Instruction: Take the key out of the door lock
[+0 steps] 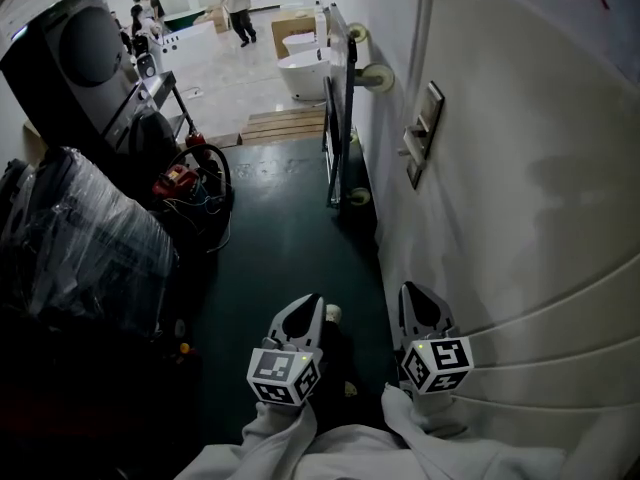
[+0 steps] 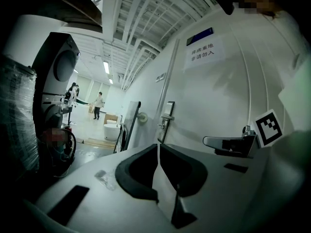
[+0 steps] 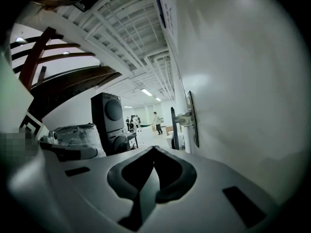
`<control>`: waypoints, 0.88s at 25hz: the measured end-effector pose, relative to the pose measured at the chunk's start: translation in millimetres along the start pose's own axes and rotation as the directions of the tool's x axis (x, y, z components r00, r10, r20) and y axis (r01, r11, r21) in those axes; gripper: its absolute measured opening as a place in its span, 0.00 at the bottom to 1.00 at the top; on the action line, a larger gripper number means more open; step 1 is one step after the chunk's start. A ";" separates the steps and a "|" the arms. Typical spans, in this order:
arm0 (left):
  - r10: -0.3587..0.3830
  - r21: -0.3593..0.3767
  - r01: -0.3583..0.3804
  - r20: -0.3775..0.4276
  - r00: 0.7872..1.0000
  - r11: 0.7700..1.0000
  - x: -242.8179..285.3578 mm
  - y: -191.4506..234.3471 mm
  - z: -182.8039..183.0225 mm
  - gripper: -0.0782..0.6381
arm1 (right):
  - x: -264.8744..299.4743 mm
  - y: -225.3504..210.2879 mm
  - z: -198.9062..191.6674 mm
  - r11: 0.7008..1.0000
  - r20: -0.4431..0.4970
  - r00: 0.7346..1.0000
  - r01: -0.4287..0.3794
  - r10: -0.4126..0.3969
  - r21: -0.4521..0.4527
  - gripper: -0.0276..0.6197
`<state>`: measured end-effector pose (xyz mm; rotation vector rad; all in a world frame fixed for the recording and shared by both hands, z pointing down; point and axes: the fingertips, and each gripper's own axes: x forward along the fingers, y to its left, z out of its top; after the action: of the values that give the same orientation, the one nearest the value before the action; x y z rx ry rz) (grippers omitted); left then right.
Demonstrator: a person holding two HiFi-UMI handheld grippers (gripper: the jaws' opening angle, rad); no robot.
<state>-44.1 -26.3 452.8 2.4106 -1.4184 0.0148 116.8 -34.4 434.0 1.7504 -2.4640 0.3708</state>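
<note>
Two grippers are seen low in the head view; how are they set?

Side by side: the left gripper (image 1: 308,306) is held over the dark floor (image 1: 280,238), and the right gripper (image 1: 418,296) is held just beside the white door (image 1: 520,218).

Is anything held by either?

Nothing is held. In each gripper view the jaws are seen pressed together at their tips, with nothing between them.

Where is the door lock (image 1: 424,133) found?

It is mounted on the white door, well ahead of both grippers and untouched by either. A handle is seen projecting from its plate.

And the key?

It cannot be made out; the lock is shown too small for that.

What is seen opposite the door?

A plastic-wrapped bundle (image 1: 80,233) is set on the floor, and a dark stacked machine (image 1: 85,53) is stood beyond it.
</note>
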 end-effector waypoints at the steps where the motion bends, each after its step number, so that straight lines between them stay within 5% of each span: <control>1: -0.008 0.001 0.008 -0.001 1.000 1.000 6.7 1.1 2.0 0.14 | 4.0 -3.0 1.4 1.000 0.001 1.000 0.006 -0.006 0.001 0.12; 22: -0.184 0.020 0.186 -0.049 0.982 0.982 180.3 67.5 67.3 0.14 | 140.8 -70.8 48.5 0.979 0.024 0.980 0.197 -0.198 0.044 0.12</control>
<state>-22.1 -228.8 441.2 2.5355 -1.1755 0.0433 139.0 -197.6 427.8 2.0083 -2.2879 0.3828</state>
